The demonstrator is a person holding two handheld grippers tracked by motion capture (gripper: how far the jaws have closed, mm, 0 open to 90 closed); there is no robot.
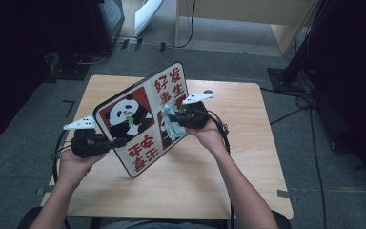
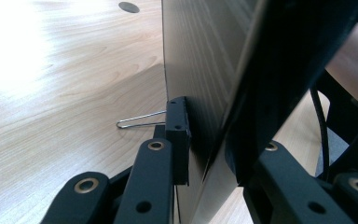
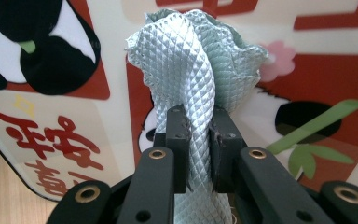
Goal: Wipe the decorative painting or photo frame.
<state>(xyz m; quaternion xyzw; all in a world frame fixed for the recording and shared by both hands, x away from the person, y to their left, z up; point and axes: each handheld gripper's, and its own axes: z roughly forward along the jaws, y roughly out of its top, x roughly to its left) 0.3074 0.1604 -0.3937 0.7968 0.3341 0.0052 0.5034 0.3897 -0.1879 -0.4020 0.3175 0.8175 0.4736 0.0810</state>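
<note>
My right gripper [image 3: 198,154] had its jaws clenched on a bunched pale-green cloth [image 3: 191,79], the quilted fabric squeezed between the pads and blooming out above them against the printed face of the panda board [image 3: 307,70]. In the high view that cloth [image 1: 170,125] sat pressed to the lower right panel of the board [image 1: 143,117], with my right gripper [image 1: 183,119] just behind it and my right hand [image 1: 209,136] under it. My left gripper [image 2: 205,154] was grasping the board by its edge: one pad lay flat on the plain back, the other jaw dark and blurred on the far side. From above, my left gripper [image 1: 116,142] bit the board's lower left edge, left hand [image 1: 76,162] beneath. The board was held tilted up over the middle of the desk [image 1: 248,157], its bottom corner low toward the near edge, its top corner toward the far edge. A small wire clip [image 2: 140,122] lay on the desk just beyond my left pad.

I judged the step to be wiping the printed face. To do it well I wanted the left grip firm so the board would not pivot, and the cloth kept flat to the surface with light pressure, swept in overlapping strokes toward the board's edges, never letting the bare pads scrape the print
</note>
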